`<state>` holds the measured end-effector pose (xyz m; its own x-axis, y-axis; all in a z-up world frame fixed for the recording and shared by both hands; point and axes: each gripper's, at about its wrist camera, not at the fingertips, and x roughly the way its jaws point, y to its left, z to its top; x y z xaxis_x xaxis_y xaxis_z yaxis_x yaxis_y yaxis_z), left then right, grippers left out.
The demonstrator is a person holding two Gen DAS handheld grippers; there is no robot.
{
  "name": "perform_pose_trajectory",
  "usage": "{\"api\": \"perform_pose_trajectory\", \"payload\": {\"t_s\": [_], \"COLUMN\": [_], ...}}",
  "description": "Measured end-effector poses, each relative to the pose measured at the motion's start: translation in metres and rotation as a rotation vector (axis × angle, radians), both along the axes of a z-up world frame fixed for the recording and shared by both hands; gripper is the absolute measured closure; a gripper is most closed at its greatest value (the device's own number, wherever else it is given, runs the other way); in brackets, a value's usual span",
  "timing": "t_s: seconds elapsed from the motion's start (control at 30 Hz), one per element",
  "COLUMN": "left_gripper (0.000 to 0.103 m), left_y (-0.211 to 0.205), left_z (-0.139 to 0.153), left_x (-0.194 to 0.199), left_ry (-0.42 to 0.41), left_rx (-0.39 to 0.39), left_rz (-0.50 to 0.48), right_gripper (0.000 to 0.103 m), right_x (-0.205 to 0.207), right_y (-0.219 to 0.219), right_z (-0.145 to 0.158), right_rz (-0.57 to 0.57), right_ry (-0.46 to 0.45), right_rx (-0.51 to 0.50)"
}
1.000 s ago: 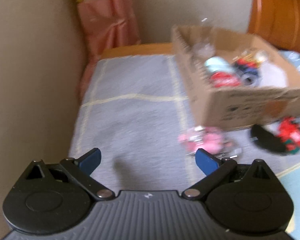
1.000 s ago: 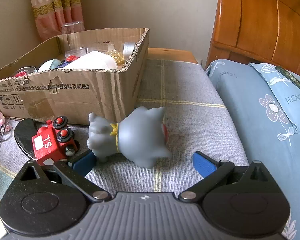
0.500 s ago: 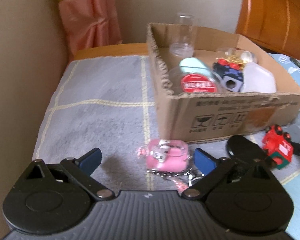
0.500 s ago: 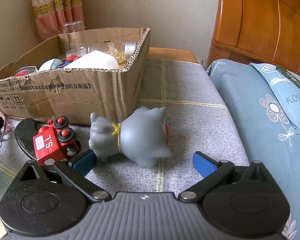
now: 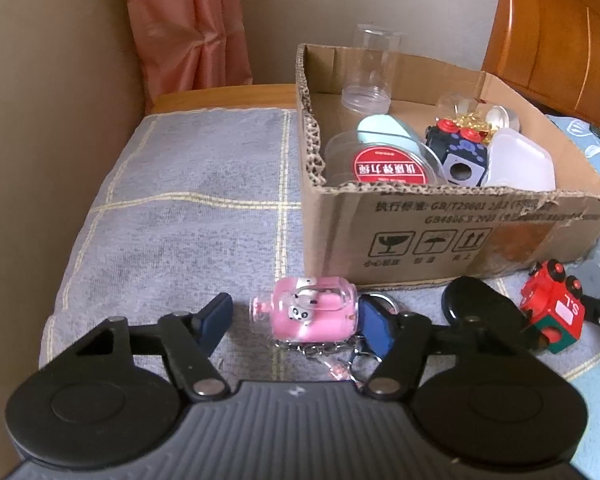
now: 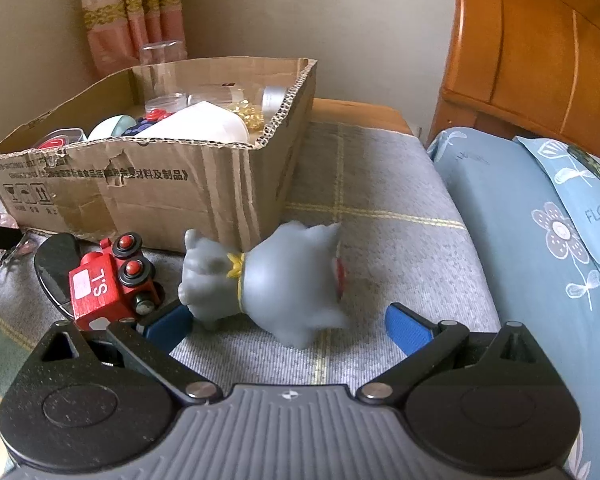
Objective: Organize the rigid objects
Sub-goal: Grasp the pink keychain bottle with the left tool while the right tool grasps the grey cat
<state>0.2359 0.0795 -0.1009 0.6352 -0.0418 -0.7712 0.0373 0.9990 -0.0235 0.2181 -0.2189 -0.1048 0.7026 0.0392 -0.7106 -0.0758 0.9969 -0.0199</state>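
My left gripper (image 5: 298,322) is open around a pink bottle keychain (image 5: 312,314) lying on the grey blanket, its chain trailing toward me; the right finger is close beside it. My right gripper (image 6: 288,324) is open around a grey rubber figure (image 6: 276,274) lying on its side. A red toy train (image 6: 108,284) lies left of the figure on a black oval object (image 6: 54,264); both show in the left wrist view, train (image 5: 554,304). An open cardboard box (image 5: 420,224) behind them holds a red-lidded tin (image 5: 388,166), a clear jar, a dark cube and a white container.
A beige wall runs along the left of the bed (image 5: 40,160). A pink curtain (image 5: 192,28) hangs at the far corner. A wooden headboard (image 6: 532,48) and a blue floral pillow (image 6: 540,220) lie to the right. The box also shows in the right wrist view (image 6: 160,184).
My left gripper swung right and forward until the pink keychain came between its fingers. My right gripper moved slightly closer around the grey figure.
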Motion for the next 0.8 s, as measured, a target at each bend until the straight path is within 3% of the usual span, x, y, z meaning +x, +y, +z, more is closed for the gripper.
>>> {"api": "perform_pose_trajectory", "payload": {"t_s": [0.23, 0.53, 0.7, 0.8], "left_gripper": [0.04, 0.041, 0.041, 0.047], "left_y": [-0.003, -0.004, -0.003, -0.003], "left_z": [0.0, 0.001, 0.001, 0.002], "left_x": [0.001, 0.001, 0.002, 0.001], "left_ry": [0.002, 0.006, 0.007, 0.004], "left_rx": [0.004, -0.002, -0.009, -0.005], "left_rz": [0.014, 0.032, 0.034, 0.03], "right_gripper": [0.0, 0.001, 0.011, 0.019], "right_x": [0.009, 0.013, 0.014, 0.015], "right_y": [-0.003, 0.002, 0.007, 0.007], "right_z": [0.002, 0.003, 0.004, 0.007], "right_rz": [0.058, 0.039, 0.052, 0.057], "right_ry": [0.016, 0.026, 0.019, 0.02], "right_rx": [0.0, 0.018, 0.004, 0.003]}}
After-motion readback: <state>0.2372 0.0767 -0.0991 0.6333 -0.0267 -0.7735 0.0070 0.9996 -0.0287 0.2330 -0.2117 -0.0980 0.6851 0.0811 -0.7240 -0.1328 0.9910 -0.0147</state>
